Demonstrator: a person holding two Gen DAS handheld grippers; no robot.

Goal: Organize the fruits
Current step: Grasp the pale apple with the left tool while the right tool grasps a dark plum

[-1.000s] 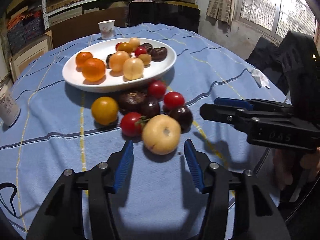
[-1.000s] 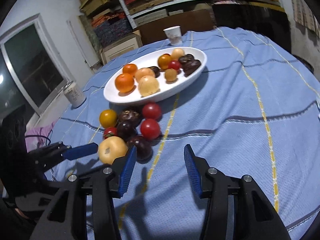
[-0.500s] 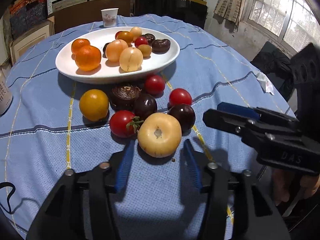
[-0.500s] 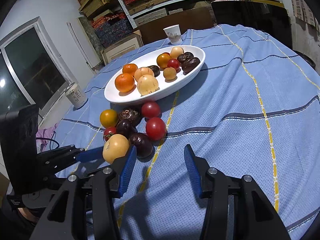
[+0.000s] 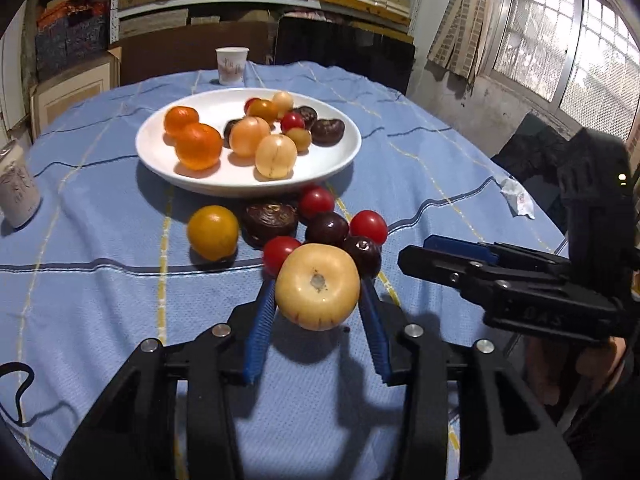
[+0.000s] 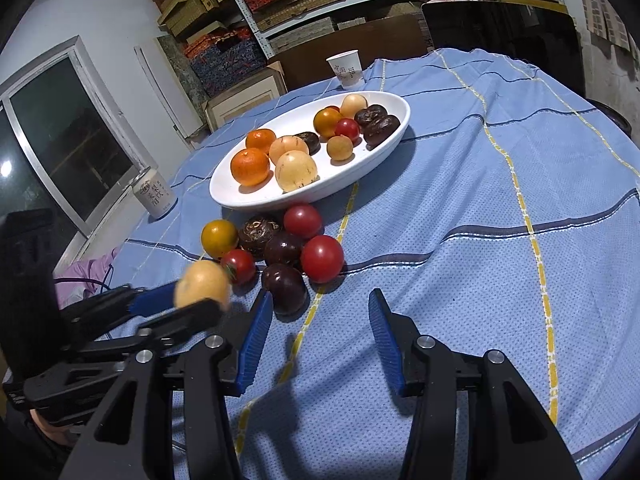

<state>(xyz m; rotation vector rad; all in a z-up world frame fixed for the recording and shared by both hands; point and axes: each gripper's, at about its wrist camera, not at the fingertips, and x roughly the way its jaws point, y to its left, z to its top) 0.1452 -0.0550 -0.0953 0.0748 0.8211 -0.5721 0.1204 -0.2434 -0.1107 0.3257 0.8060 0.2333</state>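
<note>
A large pale yellow fruit (image 5: 316, 296) sits between the blue pads of my left gripper (image 5: 318, 284). The jaws are closing and the pads press its sides; it looks raised just off the blue tablecloth (image 5: 100, 300). The right wrist view shows the same fruit (image 6: 202, 282), blurred, in the left gripper's fingers. Behind it lie loose fruits: an orange-yellow tomato (image 5: 213, 232), red tomatoes (image 5: 369, 226) and dark plums (image 5: 327, 229). The white plate (image 5: 200, 184) beyond holds several fruits. My right gripper (image 6: 320, 296) stands open and holds nothing, with a dark plum (image 6: 285, 287) beside its left finger.
A paper cup (image 5: 232, 65) stands behind the plate and a drink can (image 5: 16, 192) at the table's left edge. A crumpled scrap of paper (image 5: 518, 196) lies near the right edge. A black cable (image 5: 16, 392) curls at the lower left. Shelves line the far wall.
My left gripper moved forward around the pale yellow fruit and its jaws closed onto it; the fruit now sits slightly higher. The right gripper stayed where it was.
</note>
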